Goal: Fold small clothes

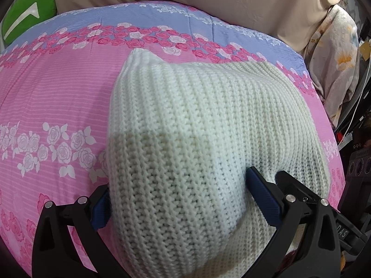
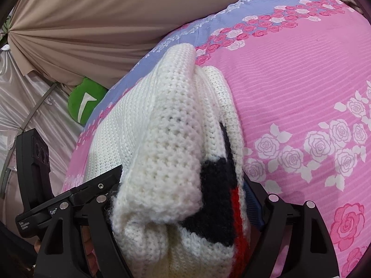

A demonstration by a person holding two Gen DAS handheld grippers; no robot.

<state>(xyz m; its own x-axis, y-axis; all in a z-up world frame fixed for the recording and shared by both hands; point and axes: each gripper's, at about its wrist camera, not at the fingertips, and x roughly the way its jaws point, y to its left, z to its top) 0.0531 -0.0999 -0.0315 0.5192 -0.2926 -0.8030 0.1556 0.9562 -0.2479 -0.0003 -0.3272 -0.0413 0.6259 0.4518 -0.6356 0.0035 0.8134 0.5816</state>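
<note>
Your left tool (image 1: pixel 178 199) is clamped on a thick bunch of the white knit sweater (image 1: pixel 197 120). Your right tool (image 2: pixel 183 206) grips the bunched edge beside the sweater's black and red patch (image 2: pixel 218 197). The sweater hangs from both tools and runs forward onto the pink floral bedspread (image 1: pixel 58 97), its far end resting there. Risk: both bites are bulky and the knit is stretchy, so layers could slide out, or uneven pull could skew the fold. Beyond the sweater: green cushion (image 1: pixel 27 20), beige drape (image 2: pixel 92 23).
</note>
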